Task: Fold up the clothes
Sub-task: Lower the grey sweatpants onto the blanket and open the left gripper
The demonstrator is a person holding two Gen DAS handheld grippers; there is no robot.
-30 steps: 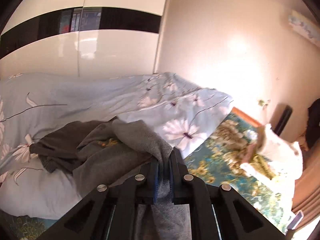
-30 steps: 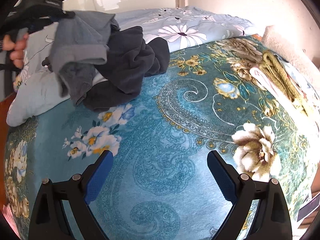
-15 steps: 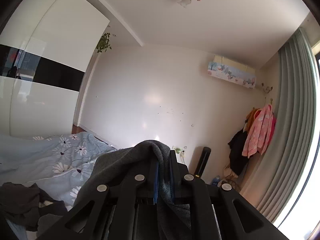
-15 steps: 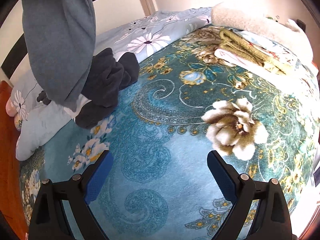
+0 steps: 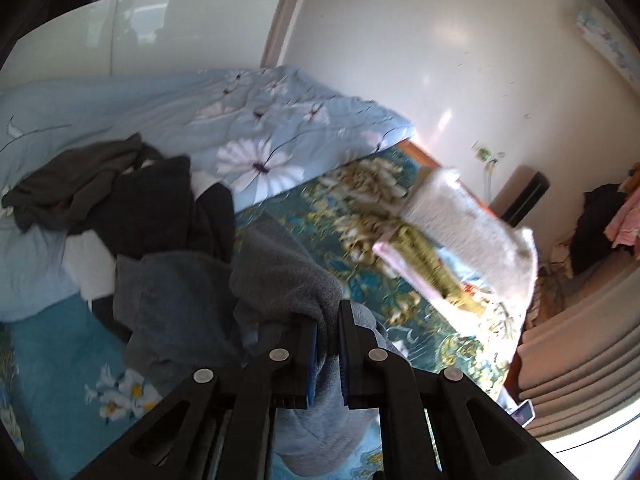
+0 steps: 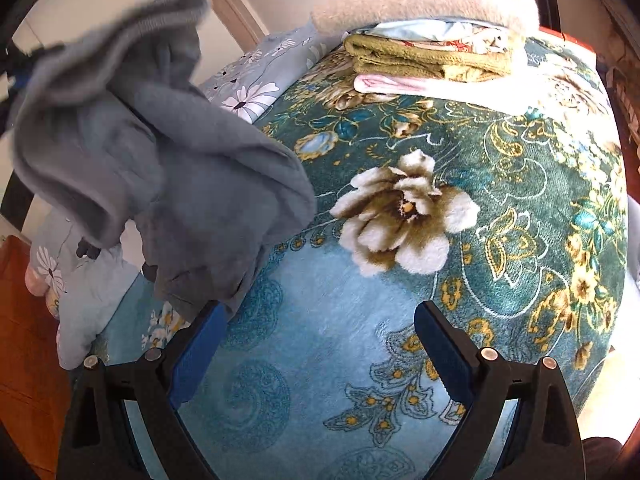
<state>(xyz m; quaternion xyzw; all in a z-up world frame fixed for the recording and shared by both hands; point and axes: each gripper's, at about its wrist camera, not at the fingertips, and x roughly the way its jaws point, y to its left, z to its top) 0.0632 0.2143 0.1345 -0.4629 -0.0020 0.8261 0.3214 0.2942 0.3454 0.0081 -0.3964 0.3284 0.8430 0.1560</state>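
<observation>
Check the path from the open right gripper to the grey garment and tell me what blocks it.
Nothing visible blocks it. The right gripper is open over the teal floral blanket, and the grey garment hangs from the left gripper right beside its left finger. The folded stack lies far back, out of the way.

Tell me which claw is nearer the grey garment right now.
Left. The left claw is clamped on the grey garment, holding it above the teal floral blanket. The right claw is open, with the garment's hem hanging at its left finger.
</observation>
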